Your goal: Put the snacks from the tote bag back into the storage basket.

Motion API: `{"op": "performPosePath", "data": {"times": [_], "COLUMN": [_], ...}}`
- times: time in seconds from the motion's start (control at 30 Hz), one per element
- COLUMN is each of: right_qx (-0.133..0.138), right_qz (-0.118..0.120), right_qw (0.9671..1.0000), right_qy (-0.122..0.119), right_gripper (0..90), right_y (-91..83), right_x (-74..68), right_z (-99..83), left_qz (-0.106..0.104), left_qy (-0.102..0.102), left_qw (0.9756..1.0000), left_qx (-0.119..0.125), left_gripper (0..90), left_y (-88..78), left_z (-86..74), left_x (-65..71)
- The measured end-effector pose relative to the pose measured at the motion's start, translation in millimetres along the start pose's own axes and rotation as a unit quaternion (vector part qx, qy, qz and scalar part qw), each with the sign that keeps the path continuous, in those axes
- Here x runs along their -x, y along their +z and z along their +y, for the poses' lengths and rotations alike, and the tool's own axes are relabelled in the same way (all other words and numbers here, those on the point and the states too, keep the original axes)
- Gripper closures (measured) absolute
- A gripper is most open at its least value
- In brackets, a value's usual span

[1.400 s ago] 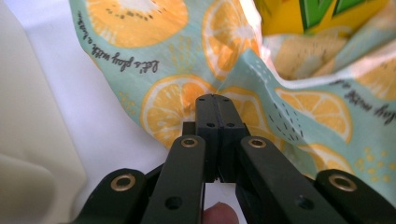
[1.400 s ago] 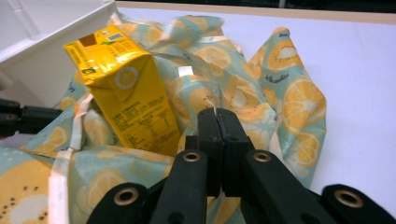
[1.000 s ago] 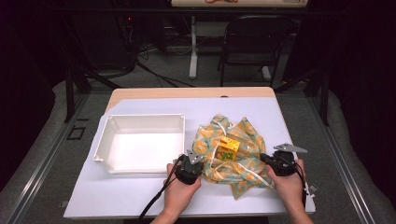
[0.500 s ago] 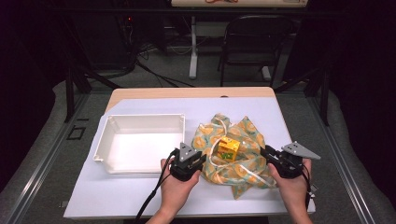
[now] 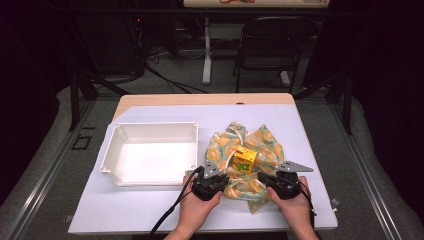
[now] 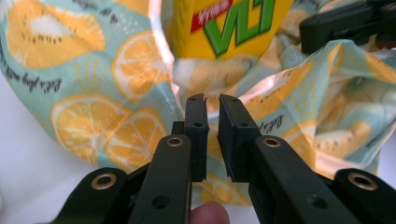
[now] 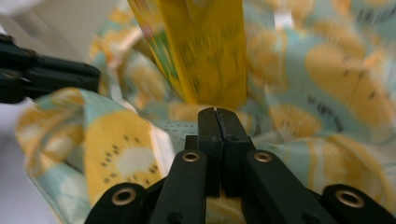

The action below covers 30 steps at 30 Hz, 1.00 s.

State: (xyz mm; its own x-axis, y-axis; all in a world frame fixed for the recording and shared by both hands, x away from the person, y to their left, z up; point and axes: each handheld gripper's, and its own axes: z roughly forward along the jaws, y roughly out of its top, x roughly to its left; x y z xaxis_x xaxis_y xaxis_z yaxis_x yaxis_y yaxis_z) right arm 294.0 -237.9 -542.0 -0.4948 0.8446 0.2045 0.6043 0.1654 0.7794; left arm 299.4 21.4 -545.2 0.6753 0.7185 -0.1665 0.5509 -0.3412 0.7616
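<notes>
Fruit-print bag being worked near table's front edge.
L gripper jaws, just closing, a slit apart w/ nothing between; R gripper pressed together; yellow carton being cradled on bag, right of white tray.

The fruit-print bag looks like a thin coated cloth with a glossy sheen, crumpled into soft folds, and a white cord runs through it. On top of the bag sits a yellow carton of smooth printed cardboard. Just beside the bag, the white tray looks like smooth, slightly shiny plastic. Bag and tray lie on a matt pale sheet, with bare wood showing beyond the bag.
</notes>
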Motion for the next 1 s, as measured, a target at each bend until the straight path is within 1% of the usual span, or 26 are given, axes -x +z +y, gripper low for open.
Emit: {"op": "performPosePath", "data": {"times": [0.03, 0.07, 0.1, 0.13, 0.17, 0.2, 0.27, 0.3, 0.37, 0.4, 0.47, 0.5, 0.57, 0.6, 0.63, 0.67, 0.73, 0.77, 0.8, 0.83, 0.87, 0.97, 1.0], "right_qx": [-0.014, -0.022, -0.023, -0.018, -0.010, 0.005, 0.037, 0.052, 0.080, 0.091, 0.103, 0.100, 0.101, 0.103, 0.107, 0.110, 0.104, 0.102, 0.097, 0.096, 0.090, 0.082, 0.082], "right_qz": [0.001, -0.002, -0.004, -0.005, -0.003, -0.001, 0.001, -0.005, -0.005, 0.000, 0.011, 0.012, 0.014, 0.011, 0.013, 0.020, 0.030, 0.037, 0.044, 0.045, 0.044, 0.043, 0.046], "right_qw": [0.9999, 0.9998, 0.9997, 0.9998, 0.9999, 0.9999, 0.9988, 0.9975, 0.9944, 0.9929, 0.9909, 0.9905, 0.9896, 0.9891, 0.9887, 0.9882, 0.9877, 0.9876, 0.9869, 0.9866, 0.9864, 0.9866, 0.9865], "right_qy": [0.001, 0.002, 0.003, 0.003, -0.001, -0.009, -0.033, -0.048, -0.070, -0.077, -0.086, -0.093, -0.101, -0.104, -0.105, -0.105, -0.113, -0.114, -0.121, -0.124, -0.131, -0.134, -0.134], "right_gripper": [89.6, 89.6, 89.4, 88.8, 87.2, 85.1, 77.6, 73.5, 65.2, 61.3, 53.2, 49.9, 44.3, 42.4, 41.1, 39.9, 36.6, 35.1, 33.8, 32.6, 31.9, 31.4, 31.4], "right_y": [3.1, 4.9, 5.2, 3.8, 0.9, -2.9, -12.0, -16.5, -23.9, -26.0, -27.1, -27.1, -25.5, -25.0, -24.3, -23.5, -20.9, -18.3, -16.0, -13.0, -10.5, -1.3, 1.5], "right_x": [1.8, 2.8, 3.4, 3.6, 3.4, 2.0, -3.0, -5.4, -7.9, -8.1, -7.6, -6.7, -5.0, -4.5, -3.6, -2.9, -1.8, -2.6, -2.6, -3.6, -3.9, -2.3, -1.3], "right_z": [-2.1, -3.6, -3.8, -3.0, -1.2, 1.4, 7.4, 10.6, 16.3, 18.8, 23.6, 25.9, 30.1, 32.0, 34.2, 36.2, 41.0, 42.8, 44.4, 45.5, 46.8, 50.6, 51.8], "left_qz": [-0.002, 0.000, 0.000, -0.001, 0.000, 0.000, -0.001, 0.002, 0.004, -0.001, -0.003, -0.002, 0.001, 0.013, 0.005, 0.006, 0.002, 0.005, -0.003, -0.003, -0.002, -0.001, -0.002], "left_qy": [-0.001, 0.000, -0.001, -0.003, -0.004, -0.006, -0.007, -0.007, -0.012, -0.015, -0.017, -0.018, -0.012, -0.008, -0.002, -0.002, -0.014, -0.017, -0.019, -0.020, -0.019, -0.017, -0.018], "left_qw": [1.0000, 1.0000, 1.0000, 1.0000, 1.0000, 1.0000, 0.9999, 0.9999, 0.9999, 0.9998, 0.9998, 0.9998, 0.9999, 0.9999, 1.0000, 1.0000, 0.9999, 0.9998, 0.9998, 0.9998, 0.9998, 0.9998, 0.9998], "left_qx": [-0.004, -0.005, -0.006, -0.007, -0.006, -0.007, -0.007, -0.007, -0.007, -0.010, -0.009, -0.008, -0.007, 0.000, -0.007, -0.007, -0.004, -0.005, -0.007, -0.007, -0.007, -0.007, -0.007], "left_gripper": [82.0, 82.1, 82.2, 82.3, 82.3, 82.3, 82.6, 82.8, 83.2, 83.3, 83.7, 83.8, 84.1, 84.3, 84.3, 84.3, 84.3, 84.3, 84.3, 84.4, 84.4, 84.9, 84.9], "left_y": [1.0, 2.2, 3.5, 4.5, 5.6, 6.3, 7.7, 8.4, 10.4, 10.8, 10.0, 10.3, 9.7, 10.7, 9.8, 10.1, 11.3, 11.4, 11.2, 11.2, 11.2, 11.1, 11.2], "left_z": [-1.9, -3.6, -5.3, -7.0, -8.5, -10.0, -12.8, -14.3, -17.6, -18.1, -18.0, -18.3, -18.6, -19.1, -18.6, -18.7, -19.0, -18.9, -18.8, -18.8, -18.9, -18.9, -18.9], "left_x": [-0.8, -1.4, -2.0, -2.7, -3.3, -4.0, -5.7, -6.0, -6.5, -7.4, -8.4, -8.5, -7.3, -5.1, -5.7, -5.8, -6.7, -7.1, -8.6, -8.6, -8.5, -8.0, -8.3]}}
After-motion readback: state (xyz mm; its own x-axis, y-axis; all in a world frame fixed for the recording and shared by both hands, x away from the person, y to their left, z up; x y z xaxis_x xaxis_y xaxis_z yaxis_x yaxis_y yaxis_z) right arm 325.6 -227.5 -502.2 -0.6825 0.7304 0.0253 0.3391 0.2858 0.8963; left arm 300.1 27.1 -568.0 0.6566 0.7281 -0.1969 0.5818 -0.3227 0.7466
